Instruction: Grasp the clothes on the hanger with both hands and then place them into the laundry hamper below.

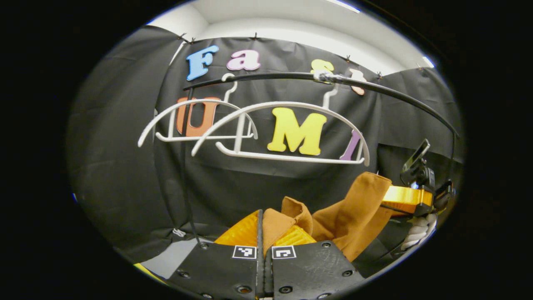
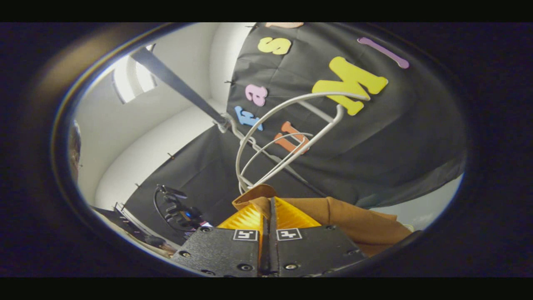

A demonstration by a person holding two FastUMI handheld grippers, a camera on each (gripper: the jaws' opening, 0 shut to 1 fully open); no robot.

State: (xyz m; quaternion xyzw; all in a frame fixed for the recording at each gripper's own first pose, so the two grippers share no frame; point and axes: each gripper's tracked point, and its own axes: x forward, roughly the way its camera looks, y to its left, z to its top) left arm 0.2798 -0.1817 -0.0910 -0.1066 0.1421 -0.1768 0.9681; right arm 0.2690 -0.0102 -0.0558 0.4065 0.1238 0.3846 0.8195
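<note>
In the left gripper view, the left gripper (image 1: 265,227) sits at six o'clock, its two fingers pressed together on a fold of the brown garment (image 1: 354,216). The cloth rises between the fingers, bunches into a small peak just above them, then stretches away toward three o'clock, so its long axis runs from the bottom centre up and to the right. At its far end, near three o'clock, the right gripper (image 1: 406,199) grips the other edge of the garment; a hand in a white knit glove (image 1: 420,231) holds that tool from beneath. The garment hangs free of the two white hangers (image 1: 287,133), which hang bare from a dark rail (image 1: 374,89) at twelve o'clock, one behind the other, well above the cloth. Square black-and-white marker tags sit on the gripper's body at six o'clock; they carry a pattern, no readable words.

In the right gripper view, the right gripper (image 2: 270,212) is at six o'clock, clenched on the same brown garment (image 2: 354,218). A folded edge peeks over the fingertips, and the rest trails off toward four o'clock, lying long in that direction. The hangers (image 2: 287,137) appear tilted, at about twelve o'clock above the cloth, clear of it, hooked on the rail (image 2: 179,85) that slants toward ten o'clock. A dark device with cables (image 2: 177,208) sits at eight o'clock. Similar marker tags show here, with no legible writing.
</note>
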